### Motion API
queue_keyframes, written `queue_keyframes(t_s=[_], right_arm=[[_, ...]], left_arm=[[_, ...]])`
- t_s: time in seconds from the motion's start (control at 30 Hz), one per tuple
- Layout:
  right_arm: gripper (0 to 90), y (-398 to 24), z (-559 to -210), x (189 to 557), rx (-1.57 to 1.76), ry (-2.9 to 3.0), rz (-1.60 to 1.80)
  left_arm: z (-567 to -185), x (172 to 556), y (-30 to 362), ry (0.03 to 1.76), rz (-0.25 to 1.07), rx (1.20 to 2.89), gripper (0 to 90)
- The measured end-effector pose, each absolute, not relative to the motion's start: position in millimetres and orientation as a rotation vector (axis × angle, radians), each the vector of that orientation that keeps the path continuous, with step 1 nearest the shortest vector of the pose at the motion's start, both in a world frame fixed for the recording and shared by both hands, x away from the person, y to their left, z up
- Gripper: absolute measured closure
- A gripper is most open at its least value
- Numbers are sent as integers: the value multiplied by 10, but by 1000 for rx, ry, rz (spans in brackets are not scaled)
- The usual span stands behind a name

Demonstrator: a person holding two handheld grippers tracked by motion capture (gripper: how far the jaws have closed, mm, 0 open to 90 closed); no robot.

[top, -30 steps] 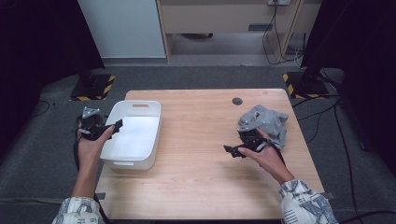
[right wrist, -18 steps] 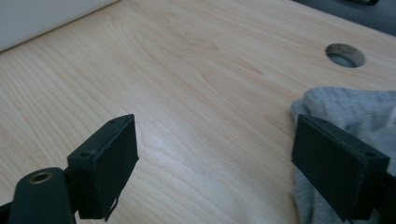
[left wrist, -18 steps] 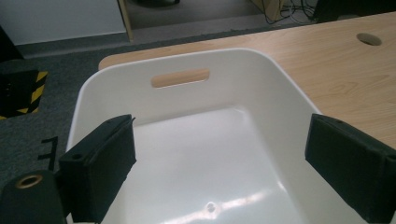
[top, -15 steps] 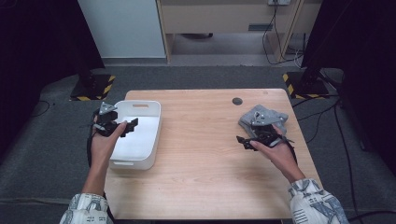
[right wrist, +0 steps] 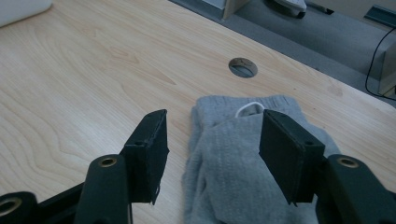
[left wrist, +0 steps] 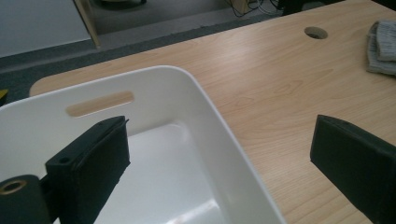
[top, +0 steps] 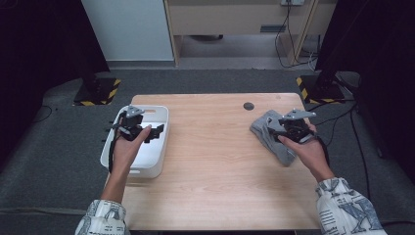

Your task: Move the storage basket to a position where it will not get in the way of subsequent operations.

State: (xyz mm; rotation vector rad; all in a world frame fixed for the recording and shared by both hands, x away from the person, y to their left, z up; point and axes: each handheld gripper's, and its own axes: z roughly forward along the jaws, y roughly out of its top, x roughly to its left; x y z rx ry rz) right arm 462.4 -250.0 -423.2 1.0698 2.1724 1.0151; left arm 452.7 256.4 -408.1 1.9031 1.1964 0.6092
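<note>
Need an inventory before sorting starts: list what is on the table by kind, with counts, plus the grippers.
White bin: 1
Folded grey garment: 1
Grippers: 2, left gripper over the bin, right gripper over the garment
Total: 4

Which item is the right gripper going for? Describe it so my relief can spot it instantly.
Start at the wooden table and go to its right side, just right of the round cable hole. There lies a folded grey knit garment with a white cord loop at its top edge, under the right gripper. It is the one soft fabric thing on the table; the white plastic bin stands at the far left.
</note>
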Motion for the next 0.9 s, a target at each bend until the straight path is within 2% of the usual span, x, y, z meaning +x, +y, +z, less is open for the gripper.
queue_keyframes(t_s=[0.13,0.4,0.6,0.7,0.9], right_arm=[[415,-2541,-4260,4696,1083,2170,991],[255,-2582,-4409,4842,1149,2170,918],[259,-2592,-4541,4896,1182,2187,861],[308,-2593,-4612,4919,1188,2205,839],[560,-2581,-4710,4951,1187,2234,800]], left_arm=[[-4085,4535,2426,1176,593,1912,38],[-4081,4536,2207,1141,572,1928,38],[-4082,4522,2100,1127,552,1928,38],[-4099,4518,2041,1118,534,1927,38],[-4166,4511,1945,1107,514,1941,38]])
